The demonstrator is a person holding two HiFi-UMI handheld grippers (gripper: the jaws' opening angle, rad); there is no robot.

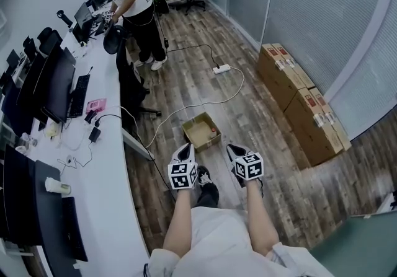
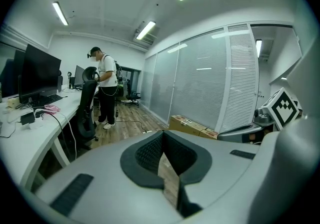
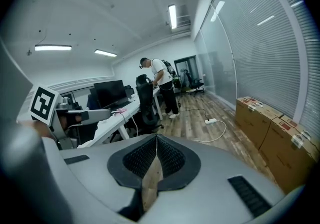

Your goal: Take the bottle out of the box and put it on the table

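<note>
Grey plastic left gripper [image 1: 185,148] and right gripper [image 1: 233,147], each carrying a black-and-white marker cube, are hovering side by side over the wood-plank floor [image 1: 273,164], just short of the box. Dark ribbed fingers [image 2: 146,154] on the left are meeting at the tips with nothing between them. Right fingers [image 3: 136,159] are pressing together too, also empty.

Small open brown cardboard box [image 1: 193,136] is sitting on the floor just ahead, flaps up. Bottle [image 1: 213,128] is only showing as a small reddish spot inside, by the box's right wall. It's too small to call shape, fill or material.

Risks, my read:
- Fingers are needing to open before going in, otherwise they're just shoving the bottle around.
- Light box is likely sliding or tipping if nothing is bracing it.
- A flap could be catching a finger on entry.
- A smooth bottle could be slipping out of a shallow pinch on the lift to the long white counter [image 1: 105,176] at left.

White cable [image 1: 186,107] is running across the floor beyond the box. Further off, a person [image 1: 133,3] is standing at the counter, and stacked cardboard cartons [image 1: 301,102] are lining the glass wall.
</note>
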